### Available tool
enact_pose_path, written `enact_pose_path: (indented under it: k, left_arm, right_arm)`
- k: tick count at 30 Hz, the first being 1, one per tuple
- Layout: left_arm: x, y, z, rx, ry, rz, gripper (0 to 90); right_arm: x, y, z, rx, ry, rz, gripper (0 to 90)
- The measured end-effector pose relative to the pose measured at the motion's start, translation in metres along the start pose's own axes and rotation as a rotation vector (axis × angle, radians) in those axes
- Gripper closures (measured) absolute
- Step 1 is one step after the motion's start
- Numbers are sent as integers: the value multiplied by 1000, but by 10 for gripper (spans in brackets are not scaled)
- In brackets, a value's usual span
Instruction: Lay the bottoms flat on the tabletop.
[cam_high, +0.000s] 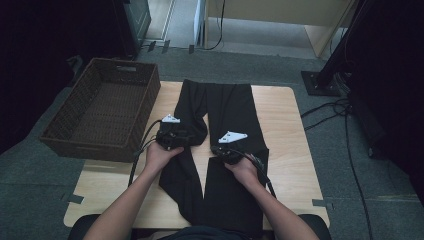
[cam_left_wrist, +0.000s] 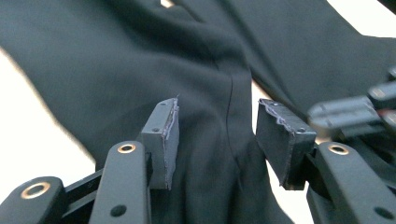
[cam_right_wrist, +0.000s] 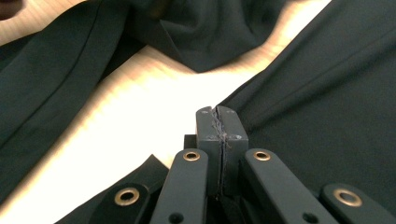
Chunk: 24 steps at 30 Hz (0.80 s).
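Note:
Black trousers (cam_high: 227, 107) lie spread on the wooden table (cam_high: 282, 115), legs towards the person. My left gripper (cam_high: 187, 136) hovers over a bunched fold of the left leg. In the left gripper view its jaws (cam_left_wrist: 217, 109) stand apart, with the dark cloth (cam_left_wrist: 140, 56) lying below and between them, the pads not pressing on it. My right gripper (cam_high: 216, 149) sits at the inner edge of the right leg. In the right gripper view its pads (cam_right_wrist: 216, 111) are pressed together, with no cloth seen between them, just above the bare strip of table beside the cloth (cam_right_wrist: 327, 93).
A brown wicker basket (cam_high: 107, 105) stands at the table's left edge, nothing inside it. Cables (cam_high: 340, 112) and a stand foot (cam_high: 320, 82) lie on the grey floor at the right. The right gripper's body (cam_left_wrist: 355, 109) shows blurred at the right of the left gripper view.

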<state>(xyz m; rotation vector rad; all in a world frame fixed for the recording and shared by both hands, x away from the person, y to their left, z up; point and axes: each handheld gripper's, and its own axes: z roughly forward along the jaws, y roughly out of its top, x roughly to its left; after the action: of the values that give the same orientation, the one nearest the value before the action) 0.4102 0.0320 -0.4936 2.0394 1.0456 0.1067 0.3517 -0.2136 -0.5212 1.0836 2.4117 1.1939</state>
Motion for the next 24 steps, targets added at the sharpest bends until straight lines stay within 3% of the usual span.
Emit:
enact_pose_path:
  k: [2, 10, 15, 21, 24]
  left_arm:
    - [1, 9, 6, 3, 14, 22, 481]
    - [21, 46, 29, 5, 45, 8, 478]
    - [33, 58, 45, -15, 64, -38, 462]
    - [37, 68, 65, 18, 140, -1, 481]
    - [39, 67, 72, 55, 161, 17, 572]
  right_arm:
    - [0, -2, -2, -1, 6, 6, 900]
    - [6, -9, -9, 1, 22, 12, 900]
    - [9, -14, -14, -5, 37, 33, 900]
    - [20, -20, -20, 7, 76, 35, 899]
    - [27, -25, -24, 1, 79, 28, 899]
